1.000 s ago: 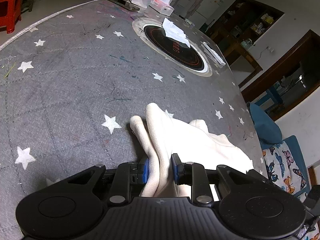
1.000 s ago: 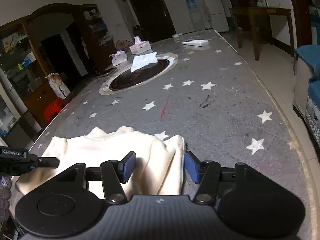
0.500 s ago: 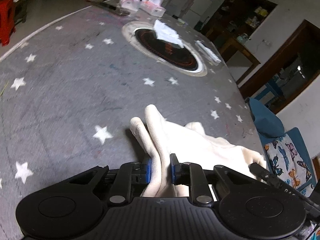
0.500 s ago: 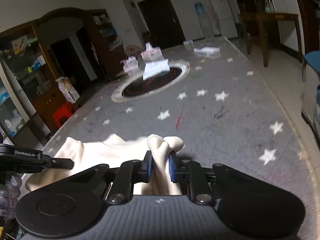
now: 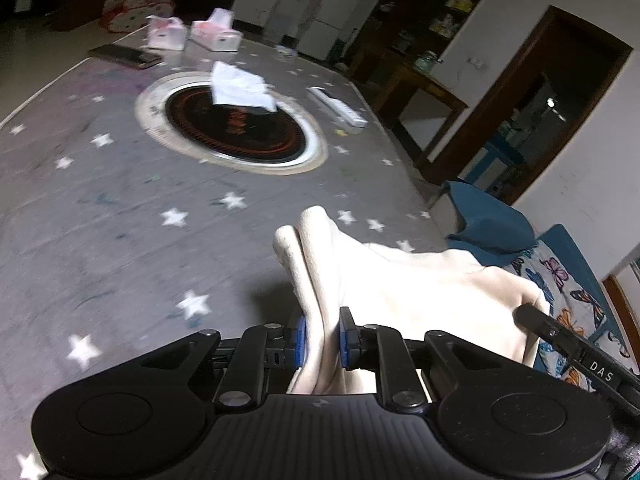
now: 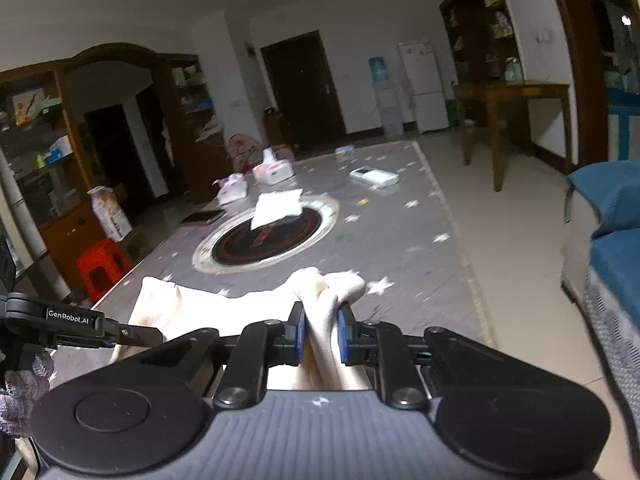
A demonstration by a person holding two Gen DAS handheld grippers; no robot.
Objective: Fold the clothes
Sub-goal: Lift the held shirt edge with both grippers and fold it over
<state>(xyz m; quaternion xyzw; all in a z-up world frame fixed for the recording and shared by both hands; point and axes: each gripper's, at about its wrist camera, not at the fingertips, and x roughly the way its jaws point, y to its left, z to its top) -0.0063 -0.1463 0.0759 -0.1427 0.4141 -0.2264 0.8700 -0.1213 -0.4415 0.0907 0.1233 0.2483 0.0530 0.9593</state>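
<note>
A cream garment (image 5: 404,288) hangs lifted above the grey star-patterned tablecloth (image 5: 100,208). My left gripper (image 5: 322,338) is shut on a bunched fold of its left edge. In the right wrist view the same cream garment (image 6: 224,308) stretches leftward, and my right gripper (image 6: 320,336) is shut on its other bunched edge. The cloth spans between the two grippers. Its lower part is hidden behind the gripper bodies. The tip of the right gripper shows at the right of the left wrist view, and the left gripper's arm at the left of the right wrist view.
A round black hotplate (image 5: 236,124) with a white napkin (image 5: 240,88) sits mid-table. Two tissue boxes (image 5: 216,36), a phone (image 5: 124,56) and a remote (image 5: 338,106) lie beyond. A blue sofa (image 6: 612,216) stands right, a red stool (image 6: 102,264) left.
The right gripper shut on the garment's edge. Both grippers then rose, lifting the garment off the table, and the views tilted up toward the room.
</note>
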